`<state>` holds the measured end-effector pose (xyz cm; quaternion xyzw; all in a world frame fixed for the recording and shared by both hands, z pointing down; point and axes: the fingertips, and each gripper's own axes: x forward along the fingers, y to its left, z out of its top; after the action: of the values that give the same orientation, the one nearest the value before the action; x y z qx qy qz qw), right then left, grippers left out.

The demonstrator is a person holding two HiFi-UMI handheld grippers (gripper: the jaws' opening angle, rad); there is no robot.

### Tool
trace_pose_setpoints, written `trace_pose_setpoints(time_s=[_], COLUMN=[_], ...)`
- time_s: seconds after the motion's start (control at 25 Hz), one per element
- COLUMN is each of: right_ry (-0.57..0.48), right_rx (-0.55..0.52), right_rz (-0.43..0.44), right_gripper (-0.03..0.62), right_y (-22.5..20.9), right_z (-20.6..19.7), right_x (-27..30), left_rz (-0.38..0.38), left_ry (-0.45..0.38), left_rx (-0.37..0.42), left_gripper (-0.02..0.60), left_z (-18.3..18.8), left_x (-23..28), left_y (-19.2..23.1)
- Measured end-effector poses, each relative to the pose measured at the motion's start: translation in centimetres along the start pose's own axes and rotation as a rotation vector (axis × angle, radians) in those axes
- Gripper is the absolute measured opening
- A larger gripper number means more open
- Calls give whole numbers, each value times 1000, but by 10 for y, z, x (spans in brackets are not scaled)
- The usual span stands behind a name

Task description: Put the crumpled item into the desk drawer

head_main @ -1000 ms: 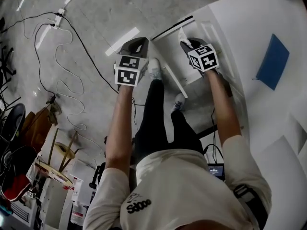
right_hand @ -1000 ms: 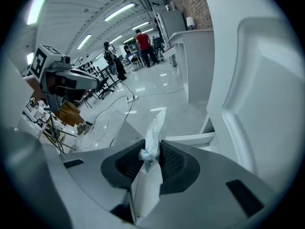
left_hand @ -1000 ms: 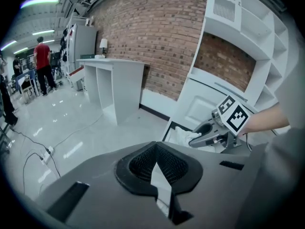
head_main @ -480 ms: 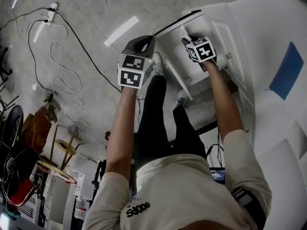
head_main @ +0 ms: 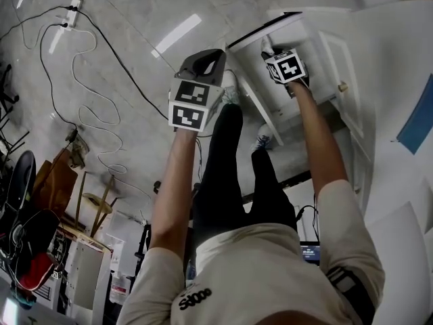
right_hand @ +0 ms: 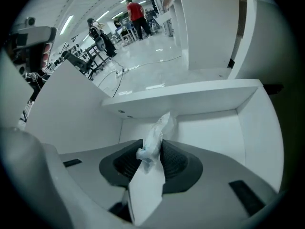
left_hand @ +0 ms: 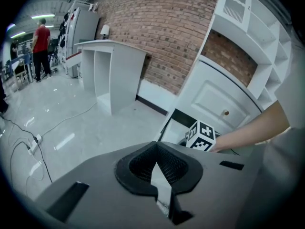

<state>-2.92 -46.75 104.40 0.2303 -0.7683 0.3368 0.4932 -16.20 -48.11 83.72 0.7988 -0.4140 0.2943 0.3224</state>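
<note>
The crumpled item [right_hand: 155,140], a small wad of clear-white film, sits between the fingertips of my right gripper [right_hand: 151,157]. The jaws are opening, but the pads still touch the wad. This gripper is inside the open white desk drawer [right_hand: 209,128], with the drawer's walls around it. In the head view the right gripper [head_main: 267,46] reaches into the drawer [head_main: 252,101], and the wad barely shows at its tip. My left gripper [head_main: 205,59] hangs over the floor left of the drawer, shut with nothing in it. From the left gripper view [left_hand: 158,171] the right gripper's marker cube [left_hand: 201,135] shows in the drawer.
The white desk top [head_main: 399,59] with a blue sheet [head_main: 416,117] lies to the right. A cupboard door with a knob [head_main: 343,87] is beside the drawer. Cables [head_main: 88,120] and a power strip [head_main: 73,7] lie on the floor at left. The person's legs [head_main: 226,161] stand below the drawer.
My right gripper has pushed further up and into the drawer with the wad still at its tip. The left gripper has stayed beside the drawer over the floor.
</note>
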Motion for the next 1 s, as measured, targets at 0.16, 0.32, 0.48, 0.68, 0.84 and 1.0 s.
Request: trace_pose_setpoints(time_s=[0.16,0.32,0.48,0.68,0.84,1.0], right_ry=[-14,-40,-75,-155,-191,-220], right_rx=[30,53,78,151,159,166], right_rz=[19,54,80,130,110,100], right_gripper=[122,158,187,253,252,186], right_y=[7,13,19,24,22,26], right_z=[7,10,10,13,14,14], right_x=[12,19,13,-14,-38,-68], left_rz=[-8,-12,-23,-42,-28,-7], left_ry=[7,6,-3,-3,-5,-7], left_rx=[-25,-47,-113,-110,-104,-77], left_gripper=[14,14,14,14,14,14], left_z=[-8,-12,-16,-13,-9,-2], left_x=[5,9,12,12,9,-1], left_y=[7,11,10,-3,-10,-18])
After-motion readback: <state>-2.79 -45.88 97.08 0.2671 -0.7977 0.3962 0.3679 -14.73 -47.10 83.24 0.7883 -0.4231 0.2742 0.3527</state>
